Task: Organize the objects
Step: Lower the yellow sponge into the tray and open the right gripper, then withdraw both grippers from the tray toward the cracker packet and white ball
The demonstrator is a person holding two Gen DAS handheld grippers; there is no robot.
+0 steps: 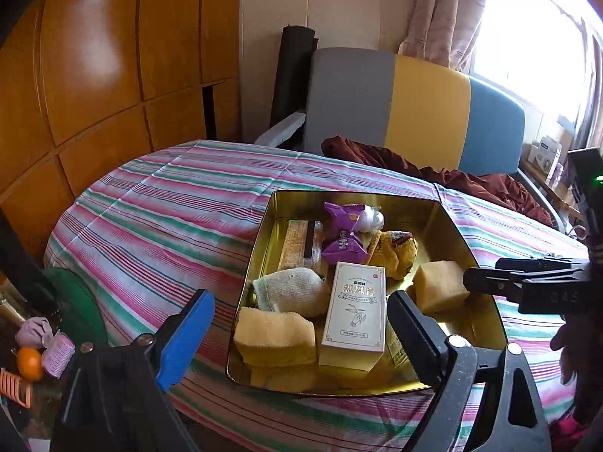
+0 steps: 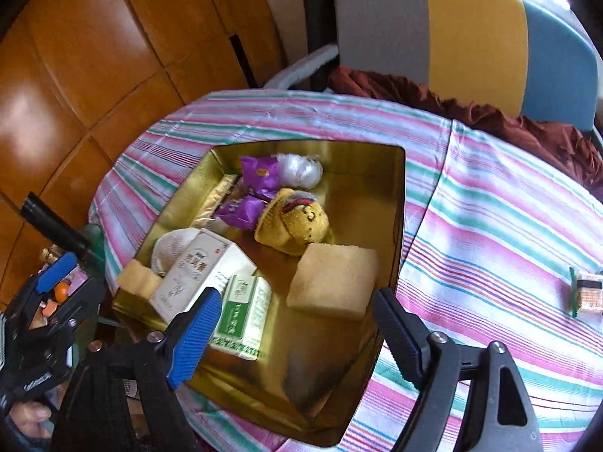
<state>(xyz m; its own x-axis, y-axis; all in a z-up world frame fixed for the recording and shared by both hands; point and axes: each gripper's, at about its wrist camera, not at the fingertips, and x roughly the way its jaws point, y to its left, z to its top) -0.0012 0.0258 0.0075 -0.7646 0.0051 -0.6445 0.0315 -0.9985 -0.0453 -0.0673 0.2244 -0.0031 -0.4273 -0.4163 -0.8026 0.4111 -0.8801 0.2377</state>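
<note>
Gold tin (image 2: pixel 399 203) on the striped cloth (image 2: pixel 490 207) is mostly loaded: sponges, white carton (image 1: pixel 354 312), green carton (image 2: pixel 245 312), purple packets, yellow plush. One small packet (image 2: pixel 588 295) is left outside, well apart. Left gripper (image 1: pixel 301 320) and right gripper (image 2: pixel 297 324) are seen wide, nothing held.

Home, wooden wardrobe (image 1: pixel 94 56), curtain (image 1: pixel 444 11), chair (image 1: pixel 414 101)

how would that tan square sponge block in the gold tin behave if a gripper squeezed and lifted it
The tan square sponge block looks porous and soft, so it would probably compress between the pads and feel light for its size. Its flat faces suggest it won't roll. It rests loosely against the gold metal tin wall, so a push would likely slide it across the smooth floor.
</note>
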